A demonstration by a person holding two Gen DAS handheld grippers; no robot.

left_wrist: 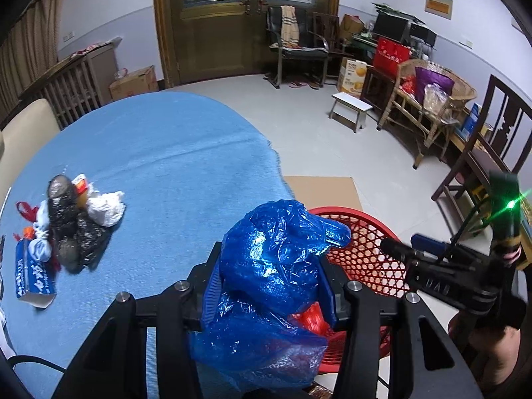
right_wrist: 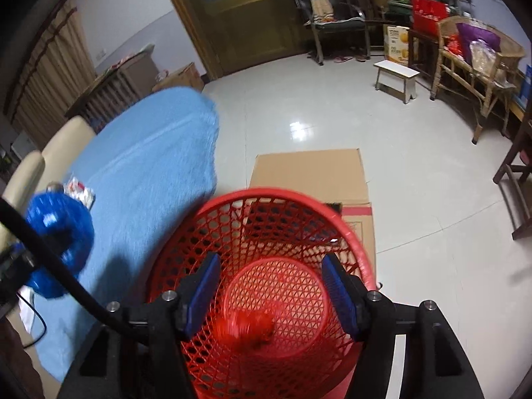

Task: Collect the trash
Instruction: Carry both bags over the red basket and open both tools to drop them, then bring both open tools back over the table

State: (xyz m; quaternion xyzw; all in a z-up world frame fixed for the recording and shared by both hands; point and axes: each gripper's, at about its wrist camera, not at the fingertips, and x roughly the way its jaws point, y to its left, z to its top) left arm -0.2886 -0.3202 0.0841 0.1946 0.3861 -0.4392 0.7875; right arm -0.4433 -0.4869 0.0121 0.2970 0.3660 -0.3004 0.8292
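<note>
Blue cloth [left_wrist: 159,153] covers the table that fills the left of both views, with bare tile floor to its right. Flattened cardboard [right_wrist: 309,173] lies on that floor, and the red mesh wastebasket [right_wrist: 342,229] stands on its near end, just beside the table edge. A crumpled red bag [right_wrist: 249,327] sits in the bottom of the basket, blurred in the right wrist view.

The left gripper [left_wrist: 269,286] is clamped on a crumpled blue plastic bag [left_wrist: 276,259], the film bulging above and hanging below its blue pads; it is held at the table's edge, next to the basket rim. The right gripper [right_wrist: 272,296] hangs over the basket mouth with its fingers spread wide and nothing between them.

Further back on the cloth sits a pile of remaining trash: black plastic bags [left_wrist: 69,226], a white crumpled wrapper [left_wrist: 108,207], a blue and white carton [left_wrist: 31,277] lying at the near left, and a small red and white packet [left_wrist: 81,183] at the far side.
</note>
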